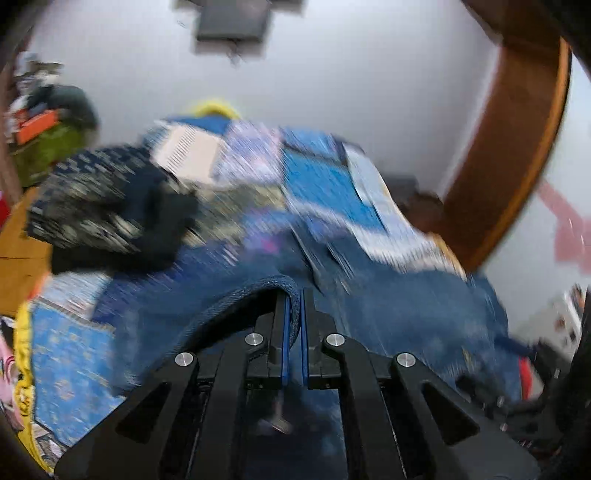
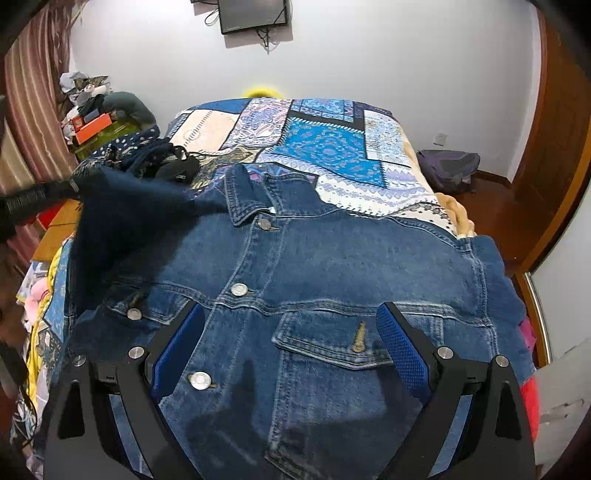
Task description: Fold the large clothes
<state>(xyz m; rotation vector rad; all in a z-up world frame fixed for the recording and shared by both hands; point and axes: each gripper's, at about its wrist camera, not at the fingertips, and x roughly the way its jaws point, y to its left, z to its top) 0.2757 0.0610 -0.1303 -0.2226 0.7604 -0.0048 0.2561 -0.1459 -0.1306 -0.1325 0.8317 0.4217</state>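
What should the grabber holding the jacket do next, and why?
Probably carry the pinched edge across the jacket front. The left gripper is shut on a denim hem, and that side looks lifted in the right view, while the right gripper hovers open over the chest pocket.

- Home bedroom.
- Bed with blue patchwork quilt (image 2: 325,147) filling the middle.
- Wall-mounted screen (image 2: 253,13) on white wall.
- Striped curtain (image 2: 29,110) at left, wooden door frame (image 2: 554,147) at right.
- Cluttered pile with orange box (image 2: 92,127) beside bed, backpack (image 2: 448,168) on wooden floor.
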